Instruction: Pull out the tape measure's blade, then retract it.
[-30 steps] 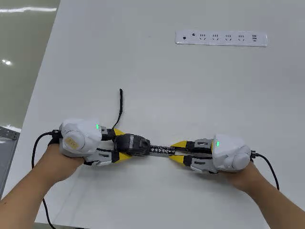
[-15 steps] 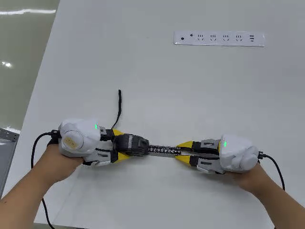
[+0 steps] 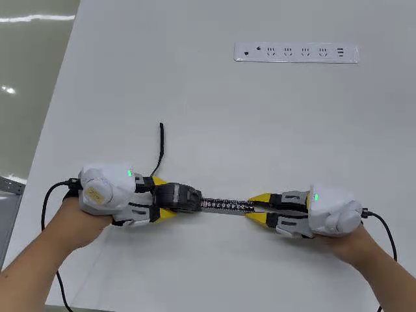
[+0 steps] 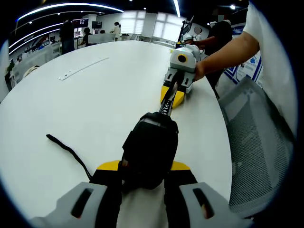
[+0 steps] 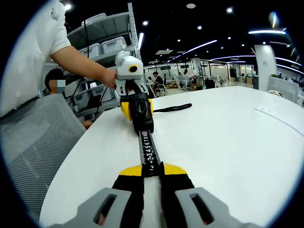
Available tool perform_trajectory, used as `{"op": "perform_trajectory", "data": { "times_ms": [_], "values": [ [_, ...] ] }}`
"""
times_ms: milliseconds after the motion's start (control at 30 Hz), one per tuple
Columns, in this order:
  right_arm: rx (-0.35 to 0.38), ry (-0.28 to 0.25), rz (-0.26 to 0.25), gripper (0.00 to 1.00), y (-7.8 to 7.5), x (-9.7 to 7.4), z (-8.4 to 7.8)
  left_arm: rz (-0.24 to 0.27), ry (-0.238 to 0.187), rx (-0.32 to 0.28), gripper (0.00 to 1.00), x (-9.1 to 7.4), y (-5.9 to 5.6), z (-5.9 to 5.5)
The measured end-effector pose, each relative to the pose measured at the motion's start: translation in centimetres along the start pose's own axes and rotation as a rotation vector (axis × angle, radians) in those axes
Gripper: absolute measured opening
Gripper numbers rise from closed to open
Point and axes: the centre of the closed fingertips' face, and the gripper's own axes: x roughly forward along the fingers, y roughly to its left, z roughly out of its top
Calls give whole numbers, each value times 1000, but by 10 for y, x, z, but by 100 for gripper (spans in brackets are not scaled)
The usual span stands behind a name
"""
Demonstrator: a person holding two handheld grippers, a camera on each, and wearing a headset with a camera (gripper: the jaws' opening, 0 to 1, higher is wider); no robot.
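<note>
A black tape measure case rests on the white table, with my left gripper shut on it. Its black blade, printed with white numbers, stretches to the right. My right gripper is shut on the blade's end. The case's black wrist strap trails across the table behind the case.
A white power strip lies at the far side of the white table. The table's near edge runs just below both hands. A grey mesh chair stands beside the table.
My right gripper has moved right along the table, drawing more blade out of the case. The left gripper and case have stayed put.
</note>
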Motion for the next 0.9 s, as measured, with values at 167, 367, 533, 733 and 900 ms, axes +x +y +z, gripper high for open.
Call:
{"op": "perform_trajectory", "data": {
  "times_ms": [167,367,533,733,900],
  "values": [
    [5,-2,-6,11,-1,-6,-2,0,1,0,31,0,0,0],
    [5,-2,-12,11,-2,-11,-3,0,-3,-2,31,1,0,0],
    [6,0,-14,11,-2,-15,-4,3,-2,-2,31,1,0,0],
    [9,0,-16,11,-2,-18,-4,6,-2,-1,31,1,0,-1],
    [8,2,-24,10,-3,-22,-5,6,-2,-1,31,1,0,0]
  ]
}}
